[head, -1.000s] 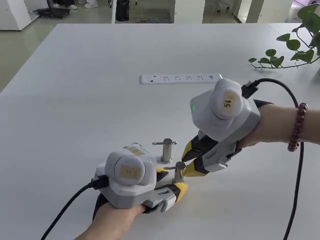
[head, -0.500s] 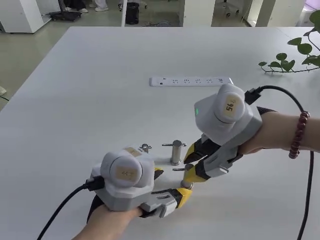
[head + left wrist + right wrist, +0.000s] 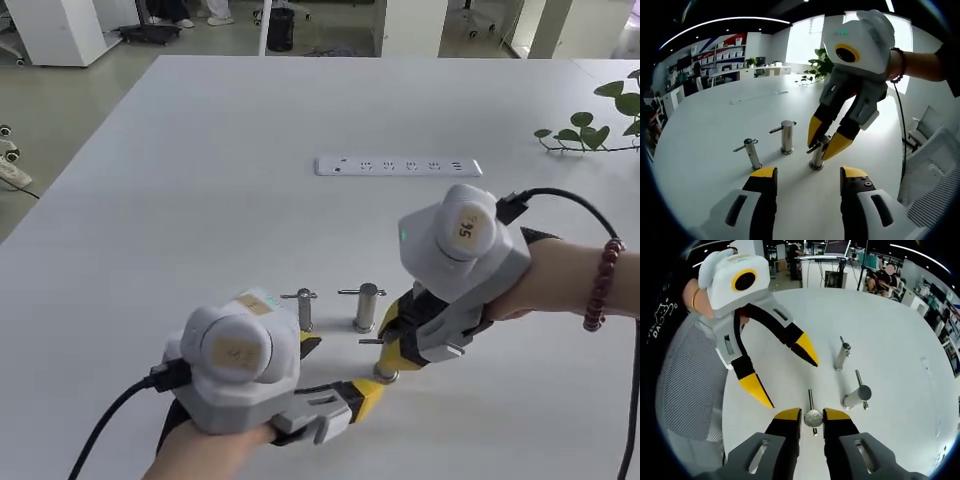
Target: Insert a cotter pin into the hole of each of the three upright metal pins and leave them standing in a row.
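Pin (image 3: 813,418) – nearest one – sits between right claw (image 3: 812,413) tips

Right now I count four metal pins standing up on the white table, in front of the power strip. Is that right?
Not four, three. The left gripper view shows three upright metal pins: a left pin, a middle pin and a right pin. They do stand on the white table, in front of the power strip.

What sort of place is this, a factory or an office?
Probably an open-plan office or lab: a big white table with a power strip, a leafy plant at its edge, and shelves of storage bins along a wall.
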Tool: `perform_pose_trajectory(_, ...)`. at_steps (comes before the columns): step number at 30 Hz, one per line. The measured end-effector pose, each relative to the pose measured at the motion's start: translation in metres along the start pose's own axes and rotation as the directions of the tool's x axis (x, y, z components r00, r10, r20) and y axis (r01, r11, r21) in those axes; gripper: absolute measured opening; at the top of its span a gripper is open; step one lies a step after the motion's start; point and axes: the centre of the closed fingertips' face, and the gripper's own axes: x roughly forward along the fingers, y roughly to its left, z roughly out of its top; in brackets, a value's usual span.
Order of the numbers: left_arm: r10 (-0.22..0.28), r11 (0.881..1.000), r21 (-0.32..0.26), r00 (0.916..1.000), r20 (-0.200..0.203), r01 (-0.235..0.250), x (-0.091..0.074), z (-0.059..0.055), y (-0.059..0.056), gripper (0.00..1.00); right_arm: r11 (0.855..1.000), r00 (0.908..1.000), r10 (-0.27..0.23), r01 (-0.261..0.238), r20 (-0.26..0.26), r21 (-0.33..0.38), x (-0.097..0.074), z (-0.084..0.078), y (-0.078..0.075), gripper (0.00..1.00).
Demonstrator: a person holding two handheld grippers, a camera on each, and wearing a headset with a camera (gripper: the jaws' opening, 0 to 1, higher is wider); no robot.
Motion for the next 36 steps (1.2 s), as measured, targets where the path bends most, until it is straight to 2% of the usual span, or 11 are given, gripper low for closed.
perform_pose_trajectory(12,0.003,1.000,-0.011,0.9999,0.010,-0.003,-0.012,0.002,0.000,0.49,1.000,1.0000,0.004,-0.004,0.008,0.028,-0.001,-0.002,-0.001,0.09)
perform_pose_trajectory(21,0.033,0.999,0.015,0.9994,0.008,-0.033,-0.023,0.000,0.006,0.52,1.000,1.0000,0.004,-0.004,0.006,0.001,-0.002,-0.003,0.002,0.08)
perform_pose_trajectory(26,0.050,0.999,-0.018,0.9973,0.054,-0.049,-0.031,0.008,0.012,0.53,1.000,1.0000,0.002,-0.002,0.007,-0.011,-0.004,-0.006,0.002,0.08)
perform_pose_trajectory(36,0.091,0.996,-0.008,0.9923,0.085,-0.090,-0.042,0.018,0.025,0.53,0.999,0.9992,-0.036,0.036,0.017,0.014,-0.015,-0.012,-0.016,0.08)
